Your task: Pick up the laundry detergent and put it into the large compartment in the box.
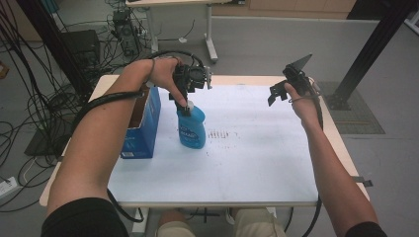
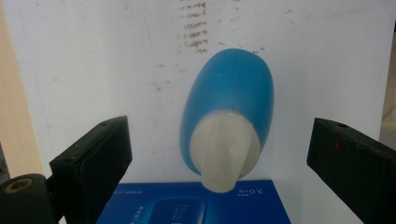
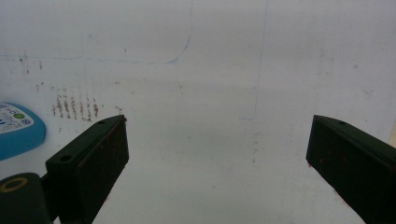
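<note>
Overhead camera; two close jaw-mounted views

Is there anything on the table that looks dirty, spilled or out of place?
Yes: a patch of small reddish-brown marks in rows stains the white table just right of the upright blue bottle. It looks like dried smears, not a fresh spill. The blue box stands normally.

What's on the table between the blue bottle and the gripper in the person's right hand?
Nothing but bare white table with rusty smudges beside the blue bottle; the high view shows the right gripper raised above it.
</note>
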A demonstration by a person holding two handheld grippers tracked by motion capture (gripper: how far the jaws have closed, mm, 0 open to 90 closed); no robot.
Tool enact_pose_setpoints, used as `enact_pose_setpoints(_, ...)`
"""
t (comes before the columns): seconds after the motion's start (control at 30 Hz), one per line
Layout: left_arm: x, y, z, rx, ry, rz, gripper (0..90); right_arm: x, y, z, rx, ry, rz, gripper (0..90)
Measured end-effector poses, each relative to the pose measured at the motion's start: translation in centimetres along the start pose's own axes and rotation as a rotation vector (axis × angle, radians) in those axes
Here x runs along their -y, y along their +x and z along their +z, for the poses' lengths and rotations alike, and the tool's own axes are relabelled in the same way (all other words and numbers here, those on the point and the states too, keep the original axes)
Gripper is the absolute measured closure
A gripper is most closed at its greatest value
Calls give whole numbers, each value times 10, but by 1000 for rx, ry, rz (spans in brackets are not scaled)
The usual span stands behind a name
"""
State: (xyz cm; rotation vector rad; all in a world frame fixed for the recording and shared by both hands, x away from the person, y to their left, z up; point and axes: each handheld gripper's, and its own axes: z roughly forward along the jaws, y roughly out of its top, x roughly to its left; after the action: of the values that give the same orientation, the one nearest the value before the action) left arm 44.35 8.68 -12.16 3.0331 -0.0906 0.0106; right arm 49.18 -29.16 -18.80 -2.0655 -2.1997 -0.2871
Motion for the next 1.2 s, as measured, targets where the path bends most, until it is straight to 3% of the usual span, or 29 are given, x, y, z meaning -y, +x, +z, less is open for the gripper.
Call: enact_pose_setpoints(1.2,-7,2,48,41,37,28,71,-3,5,5,26,14,-10,57)
